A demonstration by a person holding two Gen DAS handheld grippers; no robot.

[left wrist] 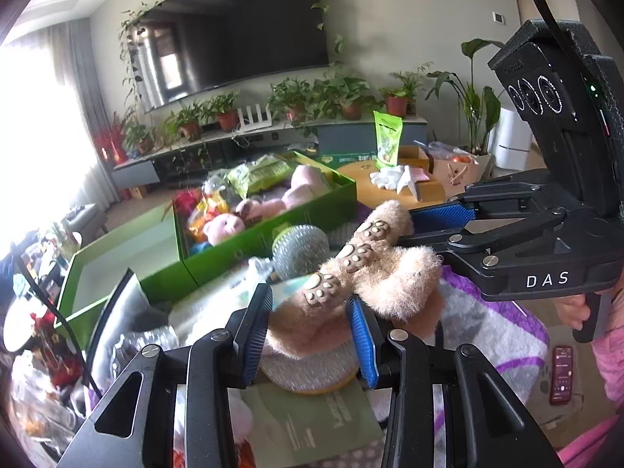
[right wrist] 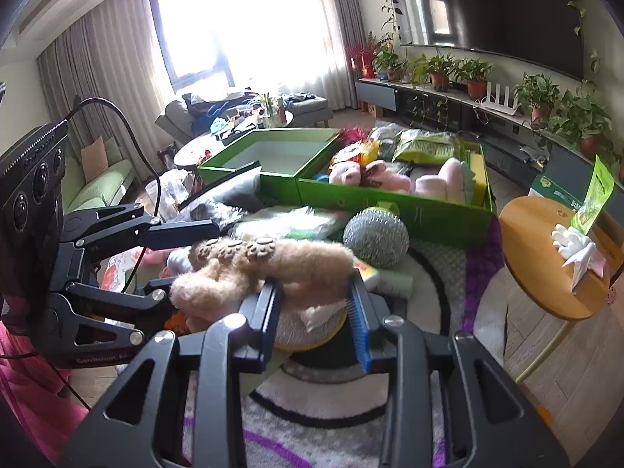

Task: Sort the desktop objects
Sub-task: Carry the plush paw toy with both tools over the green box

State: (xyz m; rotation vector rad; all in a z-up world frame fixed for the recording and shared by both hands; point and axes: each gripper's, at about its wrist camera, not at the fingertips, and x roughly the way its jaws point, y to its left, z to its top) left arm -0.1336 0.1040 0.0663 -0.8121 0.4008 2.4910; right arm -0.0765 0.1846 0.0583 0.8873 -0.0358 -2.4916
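Across the top of my view hangs a dark television (left wrist: 241,35), potted plants (left wrist: 296,97) lined beneath, bright curtained window (right wrist: 238,27) at upper left.

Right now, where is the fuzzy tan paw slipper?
The slipper sits mid-frame in both wrist views, gripped between the left claw and right claw, in front of the green box and beside the spiky grey ball.
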